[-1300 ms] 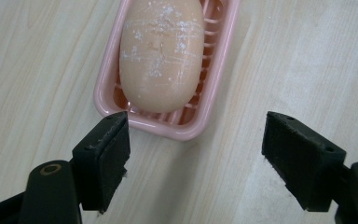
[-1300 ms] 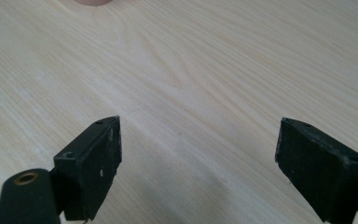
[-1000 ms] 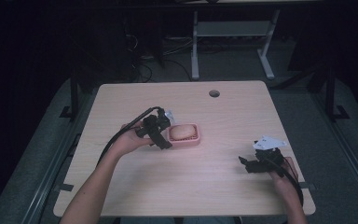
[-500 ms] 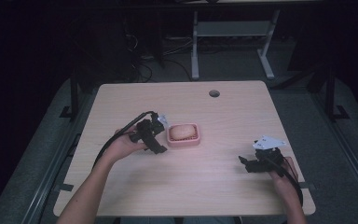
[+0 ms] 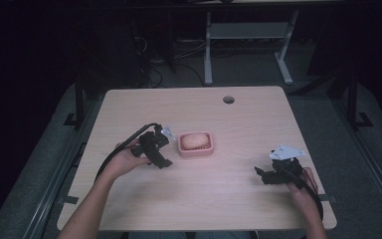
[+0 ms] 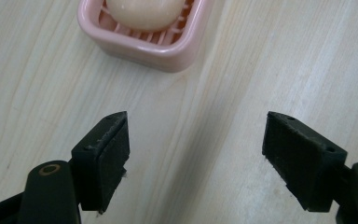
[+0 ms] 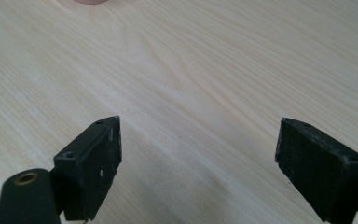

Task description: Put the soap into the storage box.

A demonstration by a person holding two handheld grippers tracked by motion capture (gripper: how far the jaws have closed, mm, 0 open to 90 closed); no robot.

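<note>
A pale wooden counter [image 5: 219, 189] stands in a dark room, with a metal stand behind it. The left hand-held gripper [image 6: 196, 154] hangs just beside the pink soap dish [image 5: 196, 144] with its jaws wide apart and empty, so I judge the step to be either an approach or a release; a grasp would next call for closing on the dish's rim, while the right hand-held gripper [image 7: 198, 163], also agape, idles well apart near the counter's edge. The dish is slatted and glossy, cradling a smooth, pale soap bar [image 6: 142, 11].
</note>
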